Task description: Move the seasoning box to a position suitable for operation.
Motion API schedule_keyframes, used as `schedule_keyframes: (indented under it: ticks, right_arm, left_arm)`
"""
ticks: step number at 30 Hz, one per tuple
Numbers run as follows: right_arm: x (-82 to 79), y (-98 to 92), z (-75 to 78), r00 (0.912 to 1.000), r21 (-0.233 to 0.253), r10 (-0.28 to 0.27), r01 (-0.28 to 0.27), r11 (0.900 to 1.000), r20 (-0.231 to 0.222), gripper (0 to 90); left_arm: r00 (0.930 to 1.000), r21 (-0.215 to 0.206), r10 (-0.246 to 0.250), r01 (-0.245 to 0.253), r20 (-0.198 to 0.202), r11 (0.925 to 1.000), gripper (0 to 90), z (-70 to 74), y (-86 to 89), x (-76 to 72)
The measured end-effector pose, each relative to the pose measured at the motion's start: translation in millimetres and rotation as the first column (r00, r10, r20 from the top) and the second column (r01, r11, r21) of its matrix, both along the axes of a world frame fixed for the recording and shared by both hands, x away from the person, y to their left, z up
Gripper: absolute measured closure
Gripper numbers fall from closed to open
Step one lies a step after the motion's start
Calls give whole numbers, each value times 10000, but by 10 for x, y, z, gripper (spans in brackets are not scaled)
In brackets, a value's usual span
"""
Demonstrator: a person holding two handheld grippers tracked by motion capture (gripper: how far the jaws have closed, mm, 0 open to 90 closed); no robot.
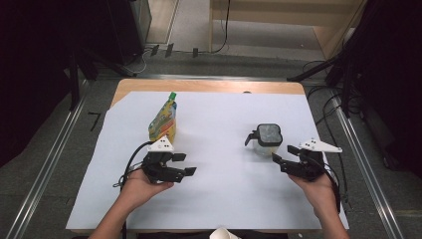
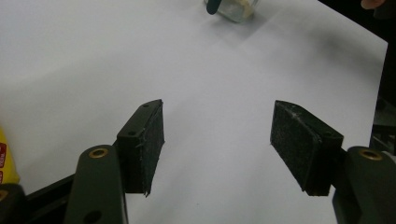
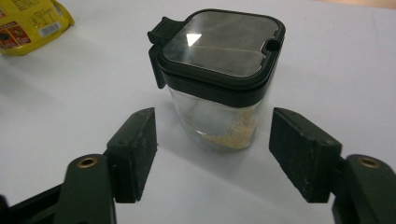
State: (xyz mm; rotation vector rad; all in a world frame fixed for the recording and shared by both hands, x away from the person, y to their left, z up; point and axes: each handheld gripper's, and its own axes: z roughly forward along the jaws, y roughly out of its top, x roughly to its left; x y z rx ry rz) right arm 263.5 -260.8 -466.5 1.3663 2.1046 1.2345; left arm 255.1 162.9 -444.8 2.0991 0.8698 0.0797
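A clear jar (image 1: pixel 266 140) with a black hinged lid stands right of centre on the white sheet; pale grains lie at its bottom (image 3: pixel 227 138). A yellow pouch (image 1: pixel 163 122) with a green cap lies at the left. My right gripper (image 1: pixel 282 160) is open just in front of the jar (image 3: pixel 218 79), jaws either side of its near face without touching. My left gripper (image 1: pixel 185 164) is open over bare sheet, just below the pouch. In the left gripper view my left gripper (image 2: pixel 217 147) holds nothing, the jar (image 2: pixel 231 8) is far off and the pouch's edge (image 2: pixel 5 161) shows at left.
A white sheet (image 1: pixel 219 199) covers most of the wooden table (image 1: pixel 209 85). A white rounded object (image 1: pixel 222 234) sits at the near edge. Metal rails (image 1: pixel 363 164) run along both sides, with cables on the floor beyond.
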Motion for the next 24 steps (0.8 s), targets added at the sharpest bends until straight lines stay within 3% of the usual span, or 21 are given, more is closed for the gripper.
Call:
schedule_keyframes:
  ticks: [4, 8, 10, 15, 24]
  right_arm:
    - [3, 8, 6, 9999, -245, -18, 22, 9997, 143, 339]
    - [46, -16, -28, 9986, 73, 85, -81, 9999, -523, 336]
    - [71, -23, -37, 9979, 128, 27, -18, 9999, -651, 340]
    - [74, 1, -44, 9982, -122, -64, 57, 9999, -592, 320]
    - [49, 30, -68, 9981, -212, -241, 230, 9995, -569, 261]
  left_arm:
    - [10000, -66, -10, 10, 26, 10000, 349, 9, 16, 8]
    - [10000, -91, -1, 0, -24, 10000, 352, -6, 12, 35]
    - [9999, 131, -53, 54, -95, 9999, 355, -27, 13, 41]
    - [10000, 376, 8, -8, 15, 9993, 355, -42, 24, 29]
    - [9999, 173, 31, -34, 166, 9998, 354, -38, 29, 63]
